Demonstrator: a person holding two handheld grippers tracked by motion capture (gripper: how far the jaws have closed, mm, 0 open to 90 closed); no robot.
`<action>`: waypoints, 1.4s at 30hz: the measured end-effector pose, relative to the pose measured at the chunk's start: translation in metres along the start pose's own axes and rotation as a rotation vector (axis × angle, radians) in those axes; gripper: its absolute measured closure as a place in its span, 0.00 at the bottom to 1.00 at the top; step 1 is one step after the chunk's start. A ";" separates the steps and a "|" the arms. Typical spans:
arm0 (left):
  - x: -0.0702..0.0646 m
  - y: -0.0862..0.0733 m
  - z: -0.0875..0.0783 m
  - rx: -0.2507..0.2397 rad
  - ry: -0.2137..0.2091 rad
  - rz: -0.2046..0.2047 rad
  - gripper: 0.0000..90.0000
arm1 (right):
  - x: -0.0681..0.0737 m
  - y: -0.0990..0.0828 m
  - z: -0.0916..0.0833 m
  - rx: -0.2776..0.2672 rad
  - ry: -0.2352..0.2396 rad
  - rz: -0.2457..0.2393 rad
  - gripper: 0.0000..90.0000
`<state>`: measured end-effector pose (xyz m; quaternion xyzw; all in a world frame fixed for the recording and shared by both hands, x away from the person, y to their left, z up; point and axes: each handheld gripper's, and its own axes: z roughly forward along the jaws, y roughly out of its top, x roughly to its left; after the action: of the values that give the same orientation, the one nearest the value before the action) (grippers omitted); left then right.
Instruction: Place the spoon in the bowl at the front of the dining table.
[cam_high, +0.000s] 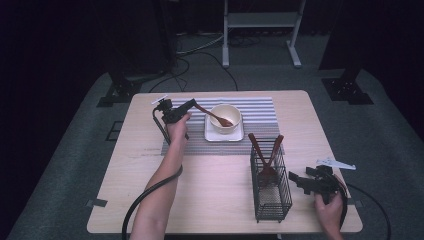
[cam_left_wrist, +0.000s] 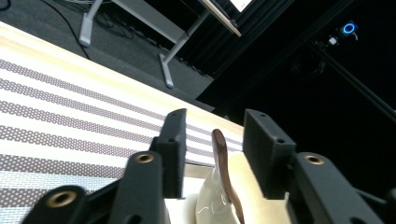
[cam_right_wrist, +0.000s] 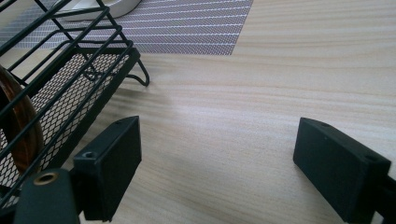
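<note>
Jaws of the left gripper (cam_left_wrist: 212, 154) stand apart with the dark handle of the wooden spoon (cam_left_wrist: 223, 168) between them, neither pad touching it. The high view shows what the left gripper view cannot: the spoon's head lies inside the cream bowl (cam_high: 226, 117) and its handle slants up over the bowl's left rim toward that gripper (cam_high: 192, 104). The bowl sits on a white square plate (cam_high: 210, 134), which lies on a striped placemat (cam_high: 260, 107).

Near the bowl's front right stands a black wire basket (cam_high: 271, 187) holding two more wooden utensils (cam_high: 265, 152). Right of the basket, well apart from the bowl, the right gripper (cam_high: 294, 178) rests at table level. In the right gripper view its jaws are spread wide over bare wood (cam_right_wrist: 224, 140) with nothing between them; the basket's mesh (cam_right_wrist: 70, 74) is at that view's left.

A light wooden table (cam_high: 220, 195) carries everything; its front half, nearer the person than the bowl, is bare apart from the basket. Grey floor (cam_high: 75, 165), cables and a white frame (cam_high: 260, 22) lie beyond the bowl in a dark room.
</note>
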<state>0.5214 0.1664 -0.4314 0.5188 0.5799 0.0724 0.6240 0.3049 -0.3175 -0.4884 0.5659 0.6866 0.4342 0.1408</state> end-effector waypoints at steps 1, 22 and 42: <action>0.000 0.000 0.000 0.000 0.000 0.000 0.63 | 0.000 0.000 0.000 0.000 0.000 0.000 0.16; -0.001 0.002 -0.015 0.029 0.000 0.040 0.27 | 0.001 0.000 0.000 -0.001 -0.017 -0.002 0.16; -0.001 0.000 -0.034 0.056 -0.024 0.094 0.15 | 0.002 0.000 0.000 0.002 -0.027 -0.007 0.16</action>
<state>0.4936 0.1846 -0.4234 0.5636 0.5494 0.0791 0.6118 0.3045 -0.3159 -0.4880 0.5694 0.6870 0.4254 0.1512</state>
